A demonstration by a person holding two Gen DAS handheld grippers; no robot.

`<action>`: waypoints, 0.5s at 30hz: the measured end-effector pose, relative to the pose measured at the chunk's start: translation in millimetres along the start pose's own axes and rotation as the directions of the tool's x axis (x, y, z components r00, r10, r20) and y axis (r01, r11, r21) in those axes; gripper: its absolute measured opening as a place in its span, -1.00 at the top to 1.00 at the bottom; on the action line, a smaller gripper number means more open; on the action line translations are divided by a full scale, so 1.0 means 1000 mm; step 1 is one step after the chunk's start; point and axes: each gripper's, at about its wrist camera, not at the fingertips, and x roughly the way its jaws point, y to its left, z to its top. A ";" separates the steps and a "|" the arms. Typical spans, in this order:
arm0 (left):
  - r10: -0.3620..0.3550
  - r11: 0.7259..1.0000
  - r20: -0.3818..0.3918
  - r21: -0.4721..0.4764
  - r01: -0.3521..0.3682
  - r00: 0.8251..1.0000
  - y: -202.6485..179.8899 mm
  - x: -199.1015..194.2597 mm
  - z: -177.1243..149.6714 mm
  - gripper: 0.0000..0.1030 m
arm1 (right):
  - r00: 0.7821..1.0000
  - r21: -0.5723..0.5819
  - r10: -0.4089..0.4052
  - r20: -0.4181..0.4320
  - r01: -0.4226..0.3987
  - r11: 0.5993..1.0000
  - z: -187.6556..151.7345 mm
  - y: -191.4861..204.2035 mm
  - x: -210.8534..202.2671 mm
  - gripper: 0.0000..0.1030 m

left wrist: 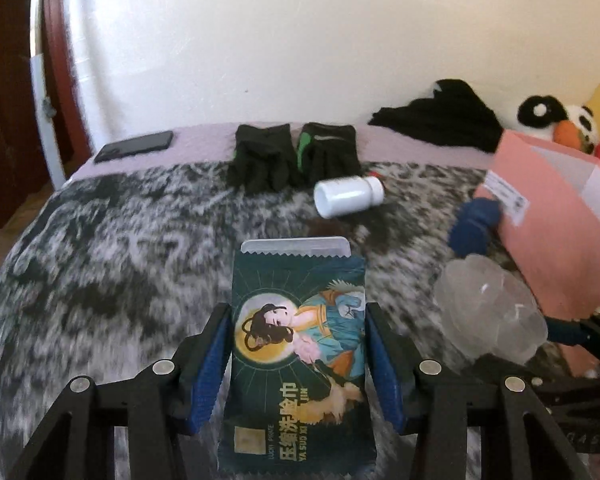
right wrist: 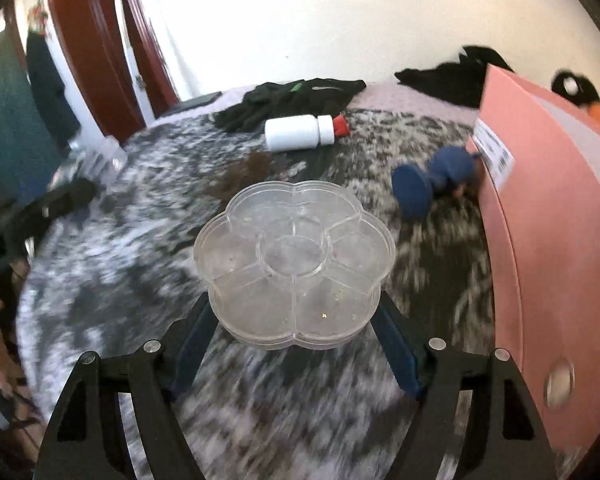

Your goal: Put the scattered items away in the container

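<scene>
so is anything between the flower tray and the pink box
Nothing visible blocks it. The flower tray, clamped in the right gripper, is lifted above the blanket, and the pink box stands just to its right. The blue dumbbell lies against the box's base, farther back and lower.

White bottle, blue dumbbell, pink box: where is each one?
White bottle [right wrist: 298, 133]: right wrist view, middle of its body.
Blue dumbbell [right wrist: 414, 194]: right wrist view, nearer end.
Pink box [right wrist: 548, 216]: right wrist view, side wall.
</scene>
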 end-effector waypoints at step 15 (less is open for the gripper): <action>0.052 0.997 0.081 -0.053 -0.048 0.995 -0.047 -0.105 -0.031 -0.07 | 0.973 -0.106 0.071 0.221 -0.049 0.993 -0.042 0.030 -0.145 -0.55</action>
